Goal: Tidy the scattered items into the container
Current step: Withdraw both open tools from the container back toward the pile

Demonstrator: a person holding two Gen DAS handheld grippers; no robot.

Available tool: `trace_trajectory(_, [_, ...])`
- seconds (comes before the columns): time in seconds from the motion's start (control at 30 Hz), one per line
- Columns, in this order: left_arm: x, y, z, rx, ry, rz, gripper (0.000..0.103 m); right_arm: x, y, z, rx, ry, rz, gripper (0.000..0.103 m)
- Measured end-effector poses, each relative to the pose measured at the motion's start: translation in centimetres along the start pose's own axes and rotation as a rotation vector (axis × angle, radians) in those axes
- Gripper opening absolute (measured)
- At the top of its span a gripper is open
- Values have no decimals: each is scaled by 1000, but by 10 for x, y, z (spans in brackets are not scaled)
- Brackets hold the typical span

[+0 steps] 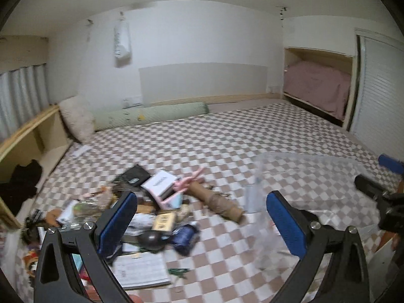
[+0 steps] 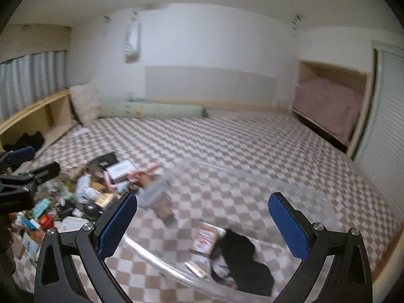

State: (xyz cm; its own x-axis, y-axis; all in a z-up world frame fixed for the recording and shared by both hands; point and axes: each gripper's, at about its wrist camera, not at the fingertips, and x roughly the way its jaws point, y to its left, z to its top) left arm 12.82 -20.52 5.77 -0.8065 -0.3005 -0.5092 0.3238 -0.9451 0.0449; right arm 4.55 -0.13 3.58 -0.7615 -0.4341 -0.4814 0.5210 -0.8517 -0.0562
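Two hand-held grippers hover over a checkered bedspread (image 1: 227,136) strewn with household clutter. The left gripper (image 1: 202,223), its blue-padded fingers (image 1: 117,224) spread wide and holding nothing, points toward the pile of scattered items (image 1: 141,209), which lies just ahead of and below its left finger. A cardboard tube (image 1: 217,202) rests on the spread ahead of the gap between its fingers, with a white box (image 1: 159,181) and a pink plastic piece (image 1: 188,180) just beyond it. An open booklet (image 1: 141,270) lies close under the left finger, and a dark round object (image 1: 151,240) sits beside a blue pouch (image 1: 185,234).

The clear plastic container (image 1: 303,166) stands ahead and to the right of the left gripper, its walls blurred. In the right wrist view the right gripper (image 2: 203,223), likewise spread wide and empty, hangs directly above that container's near rim (image 2: 156,257). Inside it, below and between the fingers, lie a black item (image 2: 242,260) and a red-and-white packet (image 2: 205,240). The left gripper shows at the far left of this view (image 2: 25,176), above the pile.

A green bolster (image 2: 154,109) and a fluffy white pillow (image 2: 84,102) lie far ahead against the wall.
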Motion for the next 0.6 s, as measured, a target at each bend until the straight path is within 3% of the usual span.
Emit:
trace_trajectory(0.27, [-17, 45, -24, -23, -18, 99, 103, 1, 55, 2, -30, -119, 153, 103])
trace_trajectory(0.6, [-32, 88, -54, -66, -62, 197, 103, 13, 105, -14, -6, -175, 222, 103])
